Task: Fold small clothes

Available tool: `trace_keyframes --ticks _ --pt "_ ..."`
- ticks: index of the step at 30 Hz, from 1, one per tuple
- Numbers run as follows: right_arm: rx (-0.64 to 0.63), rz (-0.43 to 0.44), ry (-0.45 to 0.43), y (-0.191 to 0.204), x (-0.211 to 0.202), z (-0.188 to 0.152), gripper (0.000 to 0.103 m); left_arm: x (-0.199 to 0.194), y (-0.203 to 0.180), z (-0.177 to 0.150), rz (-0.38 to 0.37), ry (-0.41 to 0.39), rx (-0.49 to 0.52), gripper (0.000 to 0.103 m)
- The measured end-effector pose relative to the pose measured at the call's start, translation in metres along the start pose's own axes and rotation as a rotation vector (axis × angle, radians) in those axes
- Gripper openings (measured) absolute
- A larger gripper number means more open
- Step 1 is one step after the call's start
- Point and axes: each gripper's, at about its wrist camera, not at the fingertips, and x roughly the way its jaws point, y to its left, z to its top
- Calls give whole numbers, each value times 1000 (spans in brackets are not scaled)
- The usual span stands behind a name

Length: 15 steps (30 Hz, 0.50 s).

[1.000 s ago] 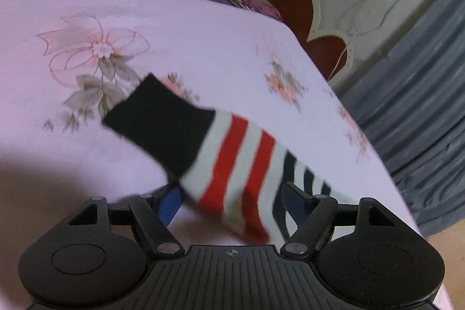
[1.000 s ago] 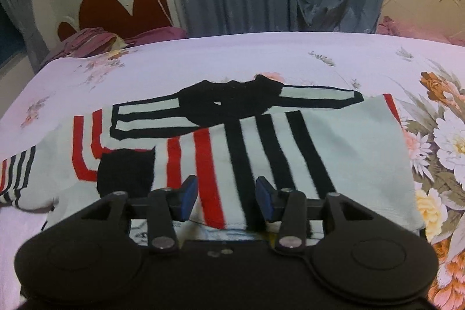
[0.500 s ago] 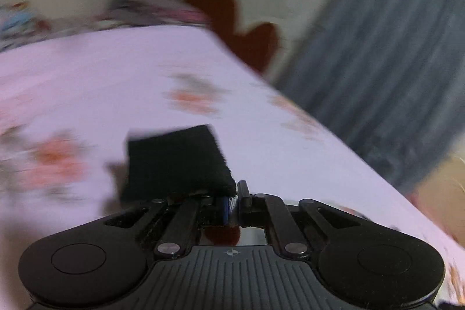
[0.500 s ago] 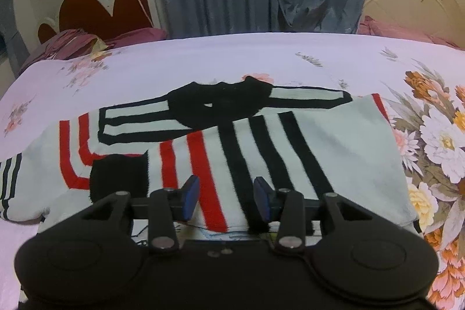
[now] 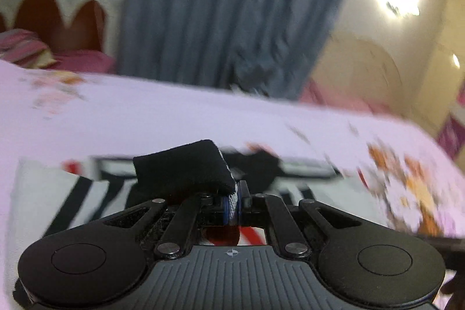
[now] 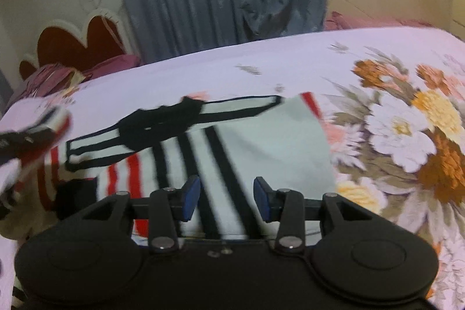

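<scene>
We are partway through folding the striped sweater (image 6: 255, 147), which lies flat on the bed (image 6: 221, 69). One sleeve already lies folded across the top of its body. Our left gripper (image 5: 231, 204) has its fingers squeezed together on the other sleeve (image 5: 183, 167), near its black cuff, and holds it up over the sweater. We think this sleeve must be laid down next, and then the body folded. Our right gripper (image 6: 226, 201) hovers over the near edge of the sweater with its fingers apart, holding nothing. The sweater's long side runs left to right across the right camera's view, and the folded sleeve points the same way
</scene>
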Motion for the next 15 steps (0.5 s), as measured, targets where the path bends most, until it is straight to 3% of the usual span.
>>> trace_keyframes --ticks 5,6,7,9,12,15 --pt "70 5 16 -47 -2 3 41 53 -66 -33 -31 228 121 5" --pt "80 17 23 -55 -2 3 42 56 -77 -37 -17 234 158 15" --pt "86 27 28 -61 -2 4 43 56 -89 -41 -23 216 197 45" --pt "102 36 22 -71 -4 4 47 51 -105 -48 -106 190 231 76" --pt "149 65 2 -81 -6 7 47 41 -124 -56 -132 145 300 78" --pt "167 131 9 -76 -2 12 48 17 -94 -48 -122 93 196 78"
